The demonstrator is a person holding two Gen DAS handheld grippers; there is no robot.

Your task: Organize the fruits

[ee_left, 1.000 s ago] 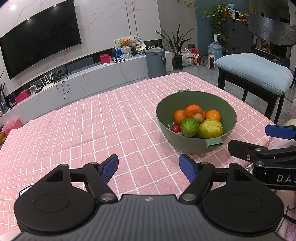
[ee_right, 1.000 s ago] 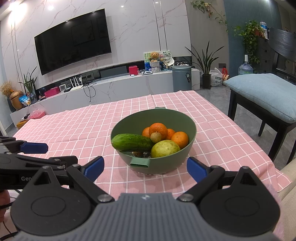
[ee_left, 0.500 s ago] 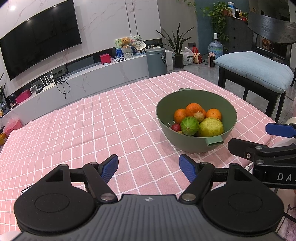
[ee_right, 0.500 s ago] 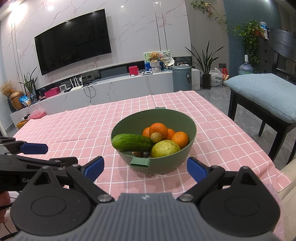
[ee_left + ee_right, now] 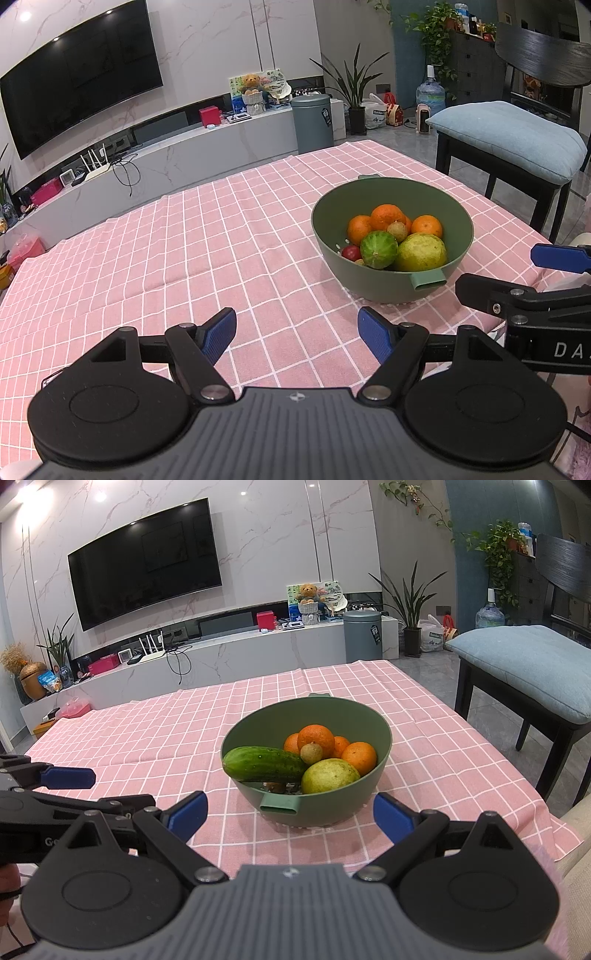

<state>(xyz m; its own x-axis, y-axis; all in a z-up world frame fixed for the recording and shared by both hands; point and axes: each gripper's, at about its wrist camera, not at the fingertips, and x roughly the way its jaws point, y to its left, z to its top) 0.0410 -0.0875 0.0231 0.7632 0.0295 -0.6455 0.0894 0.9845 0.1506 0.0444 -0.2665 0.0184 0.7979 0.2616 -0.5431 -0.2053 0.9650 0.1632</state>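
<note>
Though half-hidden by cucumber (image 5: 265, 764), small fruit (image 5: 276, 786).

My table (image 5: 192, 258) is covered edge to edge by a pink cloth with a white grid (image 5: 155, 738), lying a little rumpled toward the left side. The only thing I see standing directly on it is the green bowl (image 5: 382, 771) of fruit, set toward the right edge and nearer my side than the far edge. Its small tab handle (image 5: 279, 805) points at me.
</note>
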